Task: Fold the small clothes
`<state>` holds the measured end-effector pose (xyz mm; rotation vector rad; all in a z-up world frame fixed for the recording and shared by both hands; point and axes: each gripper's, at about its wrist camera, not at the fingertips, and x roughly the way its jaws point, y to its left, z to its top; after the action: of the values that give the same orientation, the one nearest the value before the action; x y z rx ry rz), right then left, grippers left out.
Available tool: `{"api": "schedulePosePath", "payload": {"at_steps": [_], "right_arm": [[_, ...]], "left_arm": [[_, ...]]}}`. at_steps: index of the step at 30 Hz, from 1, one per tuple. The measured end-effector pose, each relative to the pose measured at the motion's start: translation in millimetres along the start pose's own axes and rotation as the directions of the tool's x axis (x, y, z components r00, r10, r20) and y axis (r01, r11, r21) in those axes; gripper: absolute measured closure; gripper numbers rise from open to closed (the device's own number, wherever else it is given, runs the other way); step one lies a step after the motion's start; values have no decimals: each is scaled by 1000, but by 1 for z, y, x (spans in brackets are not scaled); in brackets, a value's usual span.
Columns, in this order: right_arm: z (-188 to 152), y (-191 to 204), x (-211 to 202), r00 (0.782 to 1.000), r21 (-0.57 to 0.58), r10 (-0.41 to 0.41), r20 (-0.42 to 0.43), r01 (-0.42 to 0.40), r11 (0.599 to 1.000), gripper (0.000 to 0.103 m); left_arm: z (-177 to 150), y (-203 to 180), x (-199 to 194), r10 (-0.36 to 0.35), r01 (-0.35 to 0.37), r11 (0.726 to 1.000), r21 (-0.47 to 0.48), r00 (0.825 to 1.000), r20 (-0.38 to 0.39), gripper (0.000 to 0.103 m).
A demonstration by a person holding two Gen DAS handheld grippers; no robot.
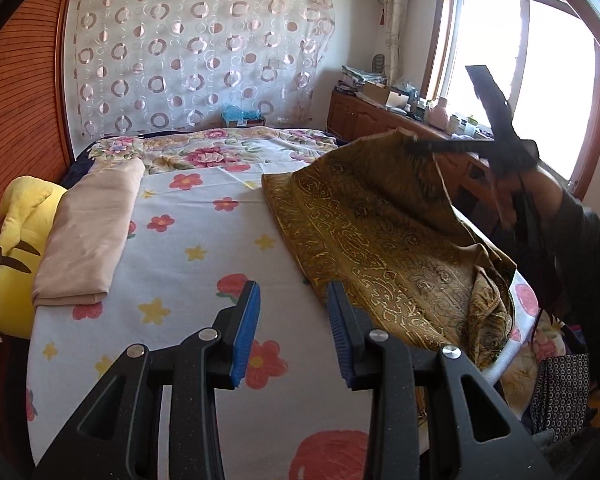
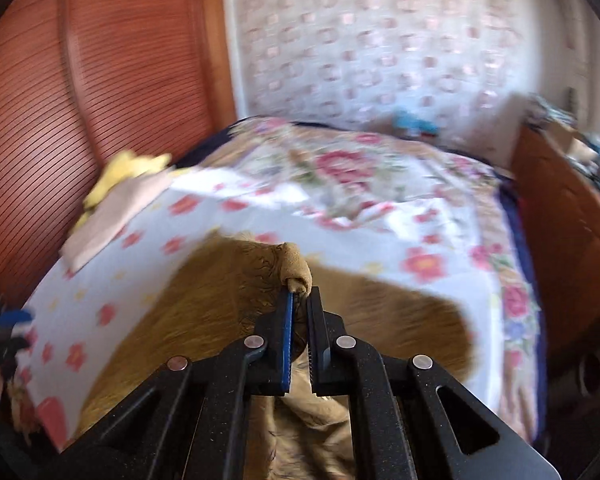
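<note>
Much of the right wrist view is smearing into blur, so the bedspread flowers and far wall are hard to read. The right gripper (image 2: 299, 300) is hanging raised over the bed (image 1: 188, 248), its jaws clenched on a rolled edge of the gold patterned cloth (image 1: 380, 232), lifting that far corner while the rest is lying along the bed's right side. The left gripper (image 1: 294, 328) is hovering near the cloth's near-left edge, jaws released, grasping nothing. A folded beige garment (image 1: 92, 236) is lying at the left beside a yellow plush toy (image 1: 16, 256), partly hidden.
</note>
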<state>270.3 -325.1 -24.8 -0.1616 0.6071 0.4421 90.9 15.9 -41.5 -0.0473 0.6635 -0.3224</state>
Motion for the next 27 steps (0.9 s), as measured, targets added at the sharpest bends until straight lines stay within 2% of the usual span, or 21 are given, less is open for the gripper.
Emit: {"api": "schedulePosePath", "payload": {"at_steps": [6,16,17,18,19,23,25,27], "right_arm": [[17,-45,31,987,45,-143,-73,146,988,97],[22,-35,57,968,61,-211,-139,221,973,97],[21,-35,54,966,59,-210,-148,221,973,96],[19,-34,54,963,51,-223,-152,233,971,90],[18,-34,51,957,42,-244,-155,253,967,87],[3,-21,26,968,33,-212,-136,218,975,87],[-10,-17,11,974,39,-194,-115,200,979,78],[-26,-10,-3,979,38,-175,-110,180,983,77]], "left_arm": [[-1,-6,2,-9,9,1000,17,1000,-8,67],[-6,-9,4,-15,16,1000,22,1000,-26,67],[-6,-11,4,-16,16,1000,24,1000,-27,67],[-6,-12,4,-16,17,1000,25,999,-27,67],[-6,-13,5,-17,18,999,27,999,-28,67],[-7,-19,8,-29,30,999,33,999,-32,67],[-8,-22,10,-34,36,999,38,999,-37,67],[-9,-27,13,-40,42,998,45,998,-45,67]]}}
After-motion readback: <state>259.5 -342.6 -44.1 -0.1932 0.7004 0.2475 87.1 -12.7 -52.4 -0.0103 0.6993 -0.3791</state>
